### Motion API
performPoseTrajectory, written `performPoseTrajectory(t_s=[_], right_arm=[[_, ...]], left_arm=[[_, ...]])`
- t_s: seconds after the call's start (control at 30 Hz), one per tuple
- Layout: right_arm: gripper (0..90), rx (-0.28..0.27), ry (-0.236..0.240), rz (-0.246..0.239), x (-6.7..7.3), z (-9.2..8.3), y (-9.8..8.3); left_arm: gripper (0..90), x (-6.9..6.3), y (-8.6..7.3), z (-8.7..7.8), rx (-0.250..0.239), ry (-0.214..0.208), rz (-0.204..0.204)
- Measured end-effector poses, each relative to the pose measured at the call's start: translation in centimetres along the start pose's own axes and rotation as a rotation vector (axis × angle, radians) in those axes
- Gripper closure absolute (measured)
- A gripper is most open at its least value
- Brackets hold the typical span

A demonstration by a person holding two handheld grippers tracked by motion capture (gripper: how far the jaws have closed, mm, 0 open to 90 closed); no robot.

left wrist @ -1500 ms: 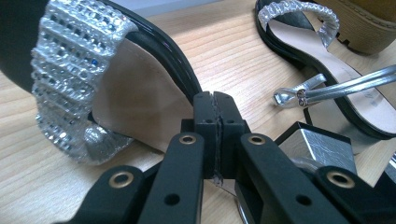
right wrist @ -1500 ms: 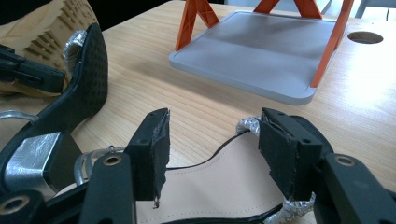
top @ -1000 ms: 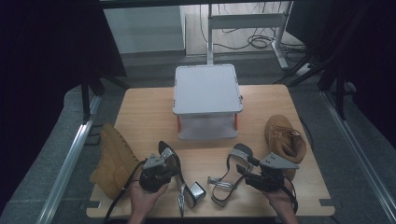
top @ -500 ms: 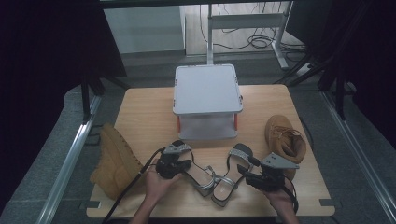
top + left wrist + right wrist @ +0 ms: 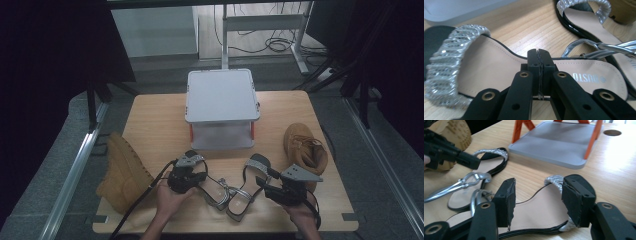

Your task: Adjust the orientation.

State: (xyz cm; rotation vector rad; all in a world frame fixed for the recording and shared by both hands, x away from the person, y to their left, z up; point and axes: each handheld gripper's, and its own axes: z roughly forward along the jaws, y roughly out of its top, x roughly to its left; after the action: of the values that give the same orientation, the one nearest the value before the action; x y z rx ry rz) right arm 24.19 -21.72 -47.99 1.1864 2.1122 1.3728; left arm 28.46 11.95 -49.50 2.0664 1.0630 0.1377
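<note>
High view has the person's two hands coming in from the bottom edge, each with a gripper, working on a pair of silver-strapped sandals near the front of the wooden surface.

The left gripper has its jaws pressed together. In the left gripper view they meet tip to tip right over the tan insole of the left sandal, and whether they pinch the edge of the sole or just sit over it is hard to tell. That sandal lies flat, sparkly toe band off to the left of that view, silver ankle strap looping over to the right.

The right gripper has its jaws apart, though they've just been closing in a bit. In the right gripper view the right sandal sits between the two black pads, the sole running across the gap and its glittery toe band next to the right-hand pad. The pads don't look like they're squeezing anything.

The two sandals lie just beside each other, heel ends nearly touching and straps tangled close together.

Behind them is a white step stool with orange legs. One tan boot lies on its side at the left edge, the other tan boot sits at the right, just beyond the right gripper.
</note>
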Motion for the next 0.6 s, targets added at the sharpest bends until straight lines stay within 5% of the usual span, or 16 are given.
performPoseTrajectory(t_s=[0.23,0.33,0.6], right_arm=[[72.3,0.023,0.061,-0.037,0.6,-0.1,0.0],[85.3,0.055,0.1,-0.054,1.3,-0.1,0.1],[88.9,0.11,0.17,-0.119,4.1,0.9,0.3]], left_arm=[[85.5,0.1,-0.5,-2.8,-0.068,0.006,-0.001],[75.6,0.4,-0.9,-4.0,-0.108,-0.003,-0.005],[55.1,1.1,-1.6,-5.8,-0.169,0.036,-0.023]])
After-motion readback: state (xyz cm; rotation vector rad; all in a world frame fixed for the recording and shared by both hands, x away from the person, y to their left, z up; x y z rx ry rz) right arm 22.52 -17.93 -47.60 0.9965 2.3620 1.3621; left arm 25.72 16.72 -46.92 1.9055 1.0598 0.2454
